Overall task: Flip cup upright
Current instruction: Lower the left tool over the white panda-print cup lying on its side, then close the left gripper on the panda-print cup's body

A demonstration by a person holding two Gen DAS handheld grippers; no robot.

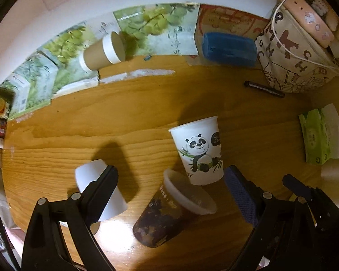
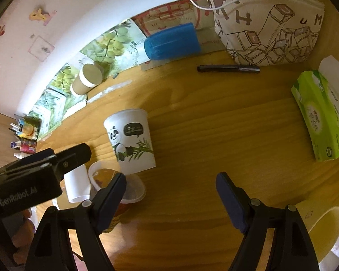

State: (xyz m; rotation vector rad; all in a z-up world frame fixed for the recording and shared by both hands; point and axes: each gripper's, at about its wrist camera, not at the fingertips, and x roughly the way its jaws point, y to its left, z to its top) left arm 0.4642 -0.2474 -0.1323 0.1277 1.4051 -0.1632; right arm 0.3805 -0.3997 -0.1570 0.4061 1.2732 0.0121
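A white panda paper cup (image 1: pixel 200 151) stands upside down on the wooden table (image 1: pixel 135 113); it also shows in the right wrist view (image 2: pixel 131 142). A dark patterned cup (image 1: pixel 169 210) with a clear rim lies tilted against it, and shows in the right wrist view (image 2: pixel 115 187). A plain white cup (image 1: pixel 97 185) stands upside down at the left, behind my left finger. My left gripper (image 1: pixel 171 192) is open around the dark cup. My right gripper (image 2: pixel 171 194) is open and empty, right of the cups. The left gripper's body (image 2: pixel 34 176) shows in the right view.
A brown paper cup (image 1: pixel 104 52) lies on its side at the back. A blue case (image 1: pixel 229 48), a printed bag (image 1: pixel 298 52), a black pen (image 1: pixel 264 89) and a green tissue pack (image 1: pixel 316 135) lie at the right. A yellow cup (image 2: pixel 323 232) stands near right.
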